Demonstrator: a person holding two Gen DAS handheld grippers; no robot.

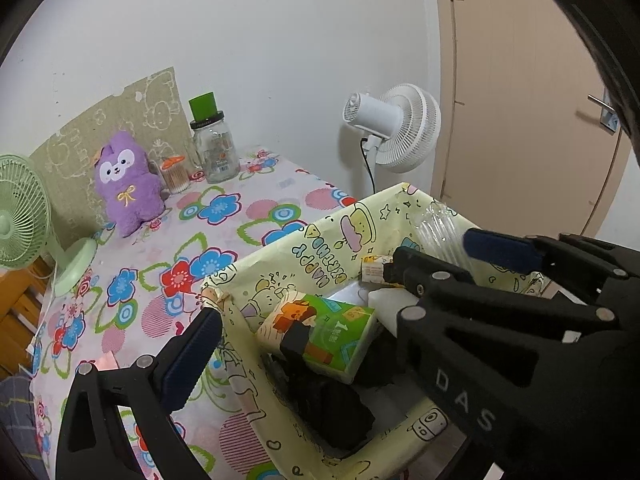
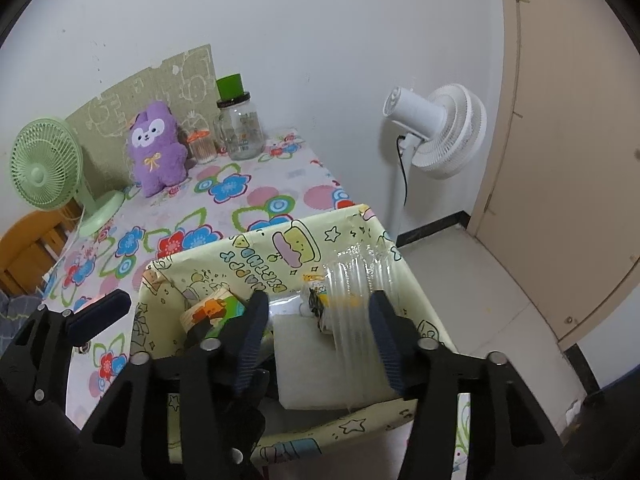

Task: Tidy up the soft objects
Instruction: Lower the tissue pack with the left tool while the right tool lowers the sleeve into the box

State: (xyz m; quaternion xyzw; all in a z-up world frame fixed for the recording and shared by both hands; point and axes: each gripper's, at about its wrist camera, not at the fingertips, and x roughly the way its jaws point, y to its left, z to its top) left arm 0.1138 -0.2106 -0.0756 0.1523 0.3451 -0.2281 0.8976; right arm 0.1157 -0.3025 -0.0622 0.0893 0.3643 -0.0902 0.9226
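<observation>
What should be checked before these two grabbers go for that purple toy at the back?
1. Left gripper open and empty: ok; its jaws stand wide with nothing gripped.
2. Right gripper free: ok; its jaws are apart over the box, pads pressing on nothing.
3. Purple toy still to be put away: ok; it sits upright against the mat at the table's far end.
4. Path across the table to the toy: ok; only flowered cloth lies between.
5. Neighbours: not ok; the swab jar stands right beside the toy.
6. Room left in the box: cannot tell; a tissue pack and other items already fill much of it.
</observation>
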